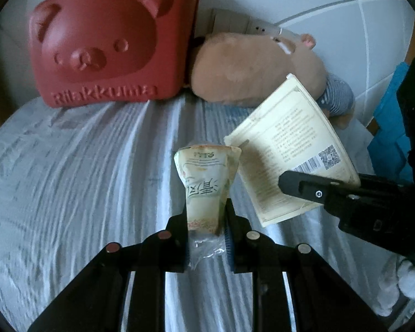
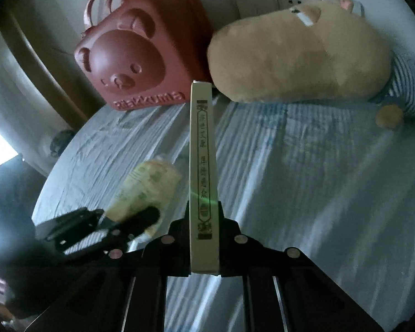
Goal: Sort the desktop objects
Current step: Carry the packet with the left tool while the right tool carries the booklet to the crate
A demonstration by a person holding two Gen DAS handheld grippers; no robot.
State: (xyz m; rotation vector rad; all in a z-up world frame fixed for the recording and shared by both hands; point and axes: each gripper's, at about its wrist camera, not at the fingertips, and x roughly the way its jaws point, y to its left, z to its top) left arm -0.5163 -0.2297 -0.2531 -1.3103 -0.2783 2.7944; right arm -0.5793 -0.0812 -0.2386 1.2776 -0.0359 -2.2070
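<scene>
Both tools loaded, 2 items in the air over the striped pale blue cloth-covered surface.

Left hand-held gripper: closed on the cream soft plastic tissue packet with green print. You hold it low, near its crinkled clear tail; most of the pack stands out beyond the fingers. Risk: the film is slick and the pack squashy, so it could slide out or fold over if you swing fast or ease the squeeze.

Right hand-held gripper: clamped across the cream paperback book with the dark printed spine, spine facing the camera, book standing on edge and reaching well forward of the jaws. In the left view its back cover with barcode sits just beside the tissue packet. Risk: the long overhang gives leverage, so the book may pivot in the pads; the pages could also fan open if the grip sits only on the covers.

Collision risk: the 2 items are close, nearly touching at the packet's top corner. Crossing paths would knock one loose.

Ahead: dark red moulded bear-face carry case and tan plush toy with blue striped clothing, touching at the back. Whether the case is open I cannot tell; the view is dim. Setting the book down against the plush may leave it unsupported and toppling.
</scene>
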